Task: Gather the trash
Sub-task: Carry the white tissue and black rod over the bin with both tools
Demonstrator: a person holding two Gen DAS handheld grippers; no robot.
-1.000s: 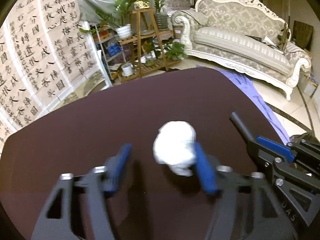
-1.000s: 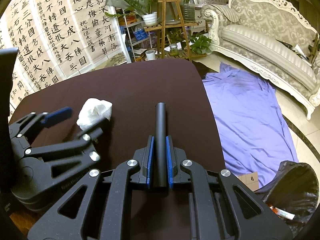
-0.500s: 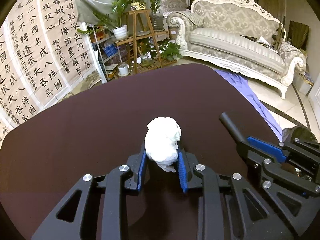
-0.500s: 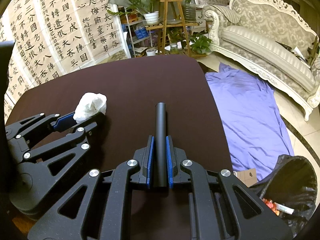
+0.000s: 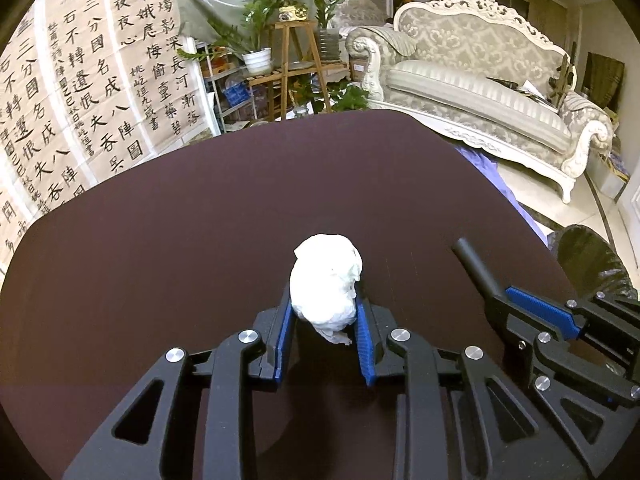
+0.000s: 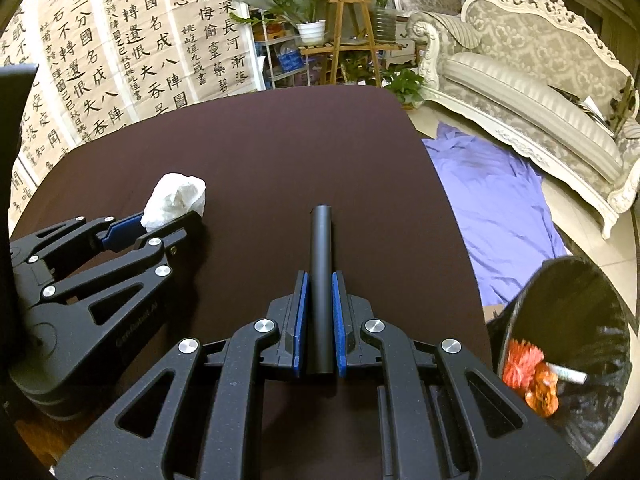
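White and crumpled, the tissue wad (image 5: 325, 280) sits pinched between the blue pads of the left gripper (image 5: 322, 312), its bulk bulging forward past the fingertips and a small tail hanging down in the gap behind; whether it rests on the dark maroon table (image 5: 200, 220) or is just lifted clear cannot be told. Off to the right of those fingers the right gripper (image 6: 320, 312) is clamped narrowly on a black tube (image 6: 321, 276), which lies straight along the fingers and juts out ahead of them over the tabletop. Further right and below table level stands the black trash bag (image 6: 580, 300), mouth open, with orange scraps and a white stick-like piece already inside (the bag shows only as a dark edge in the left view); beside it a purple cloth (image 6: 492, 200) is spread on the floor.

Both pieces appear secured, so the picking step looks finished — the carry to the bag seems next; that calls for swinging each gripper rightward beyond the table edge, over the bag's mouth, before parting the fingers.

Writing: the calligraphy panels (image 6: 100, 60) ahead and left carry large Chinese characters — 國, 名, 成, 八, 陣, 圖 among them; embossed lettering on the left gripper's body is too faint to read.
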